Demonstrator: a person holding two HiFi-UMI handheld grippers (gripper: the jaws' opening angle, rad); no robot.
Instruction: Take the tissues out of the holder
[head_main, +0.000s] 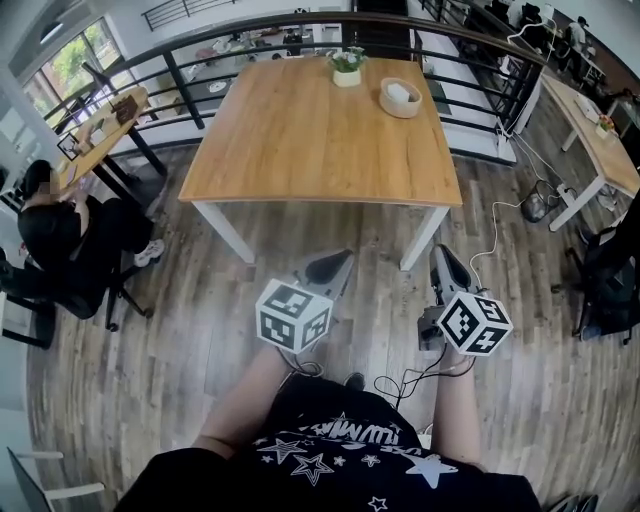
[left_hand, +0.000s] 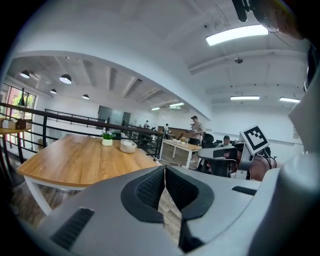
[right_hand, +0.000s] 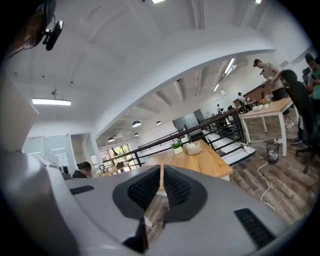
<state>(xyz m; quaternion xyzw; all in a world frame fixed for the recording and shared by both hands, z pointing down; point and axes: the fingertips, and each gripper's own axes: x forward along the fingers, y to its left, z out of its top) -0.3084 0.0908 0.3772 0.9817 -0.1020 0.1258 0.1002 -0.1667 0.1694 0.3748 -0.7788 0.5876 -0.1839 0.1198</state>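
Left gripper (head_main: 335, 265) and right gripper (head_main: 441, 258) sit pressed together, empty, short of the table (head_main: 300, 150); next I must reach the tissue holder (head_main: 400, 97).

sm plant (head_main: 347, 66) on wood tbl (head_main: 300, 140)

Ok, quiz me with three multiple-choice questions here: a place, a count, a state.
1. Where on the table is the tissue holder? A. near edge B. far side, right of the potted plant C. centre
2. How many things stand on the table? A. two B. four C. none
3. The left gripper and right gripper are: A. both shut, empty B. both open C. both shut on tissues
Answers: B, the holder sits beside the plant at the far edge; A, only plant and holder show; A, each gripper's view shows its jaws together, nothing between.
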